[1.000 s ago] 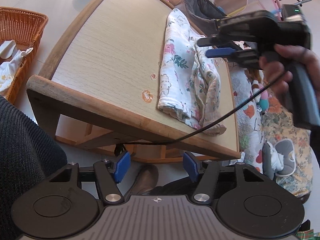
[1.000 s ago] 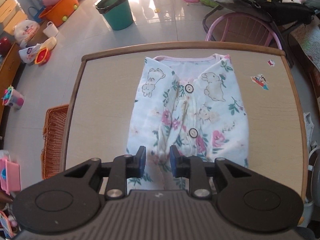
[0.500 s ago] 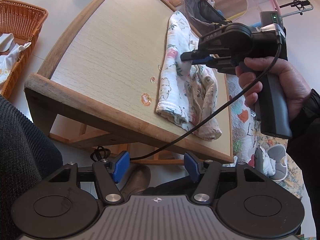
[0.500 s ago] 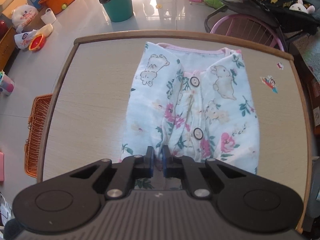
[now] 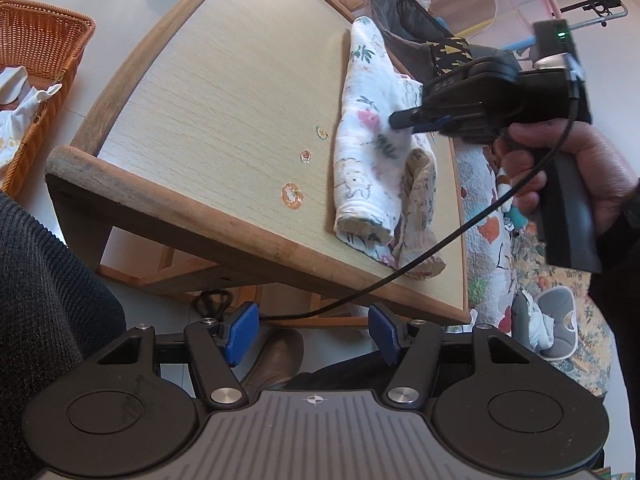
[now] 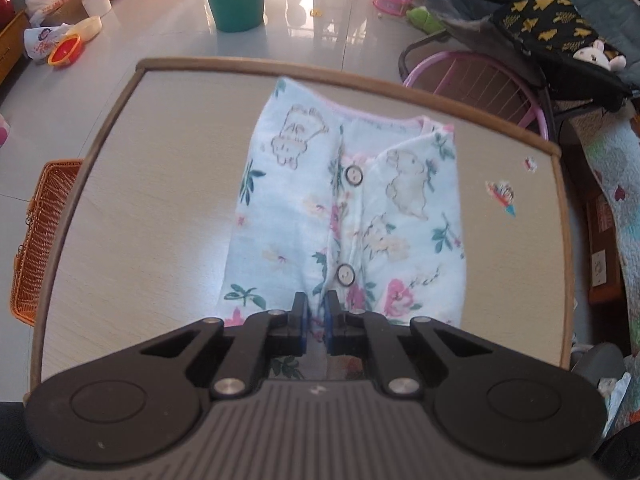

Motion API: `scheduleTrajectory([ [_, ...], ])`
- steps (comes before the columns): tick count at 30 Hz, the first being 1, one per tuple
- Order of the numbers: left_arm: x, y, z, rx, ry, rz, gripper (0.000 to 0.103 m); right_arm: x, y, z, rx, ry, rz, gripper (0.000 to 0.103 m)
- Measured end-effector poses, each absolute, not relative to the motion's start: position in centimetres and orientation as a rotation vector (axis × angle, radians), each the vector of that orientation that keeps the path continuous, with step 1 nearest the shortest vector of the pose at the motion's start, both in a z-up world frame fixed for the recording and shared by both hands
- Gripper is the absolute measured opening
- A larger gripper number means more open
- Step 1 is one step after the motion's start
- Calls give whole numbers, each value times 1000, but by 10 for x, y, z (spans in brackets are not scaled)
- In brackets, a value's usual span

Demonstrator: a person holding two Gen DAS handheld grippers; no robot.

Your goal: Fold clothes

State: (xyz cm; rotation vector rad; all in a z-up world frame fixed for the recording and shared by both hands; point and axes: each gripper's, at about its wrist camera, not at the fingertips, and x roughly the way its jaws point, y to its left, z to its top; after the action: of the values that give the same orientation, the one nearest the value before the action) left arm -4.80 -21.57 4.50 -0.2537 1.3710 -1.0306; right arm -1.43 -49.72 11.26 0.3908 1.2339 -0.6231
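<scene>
A glossy pale tiled floor (image 6: 168, 44) spreads around a light wood-grain tabletop (image 6: 152, 208) with a rounded wooden rim. One orange wicker basket (image 5: 40, 64) stands on the floor to its left, holding white cloth, and one teal bin (image 6: 236, 0) stands beyond the far edge. One floral baby garment (image 6: 344, 216) lies on the tabletop, right of centre, neckline toward the far edge, sides folded inward, with two buttons showing down its front. Five small stickers dot the surface: three near the garment's left side (image 5: 292, 196), two to its right (image 6: 502, 196).

The right tool (image 6: 315, 320) points steeply down at the garment's near hem, its blue pads pinched tight on a fold of the fabric; a hand (image 5: 576, 172) grips its handle. The left tool (image 5: 312, 334) hangs off the near tabletop edge, its blue pads wide apart and holding nothing.
</scene>
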Motion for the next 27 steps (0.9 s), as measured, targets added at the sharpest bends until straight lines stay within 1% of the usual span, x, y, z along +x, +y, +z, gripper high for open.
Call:
scheduleTrajectory([
  [5, -47, -215, 46, -247, 1373, -1031, 62, -15, -494, 98, 392, 1215, -632, 9],
  [11, -47, -217, 45, -241, 1375, -1031, 62, -15, -493, 100, 369, 1200, -616, 10],
  [14, -48, -218, 45, -240, 1375, -1030, 62, -27, -500, 110, 454, 1160, -622, 13],
  [16, -48, -218, 45, -239, 1375, -1030, 62, -34, -503, 119, 493, 1155, -613, 19],
  [18, -49, -219, 45, -237, 1374, -1030, 62, -43, -502, 126, 523, 1174, -595, 22],
  [23, -50, -222, 45, -228, 1375, -1029, 62, -64, -486, 132, 573, 1224, -545, 22],
  [27, -52, -224, 46, -223, 1373, -1028, 62, -76, -467, 123, 582, 1251, -546, 22],
])
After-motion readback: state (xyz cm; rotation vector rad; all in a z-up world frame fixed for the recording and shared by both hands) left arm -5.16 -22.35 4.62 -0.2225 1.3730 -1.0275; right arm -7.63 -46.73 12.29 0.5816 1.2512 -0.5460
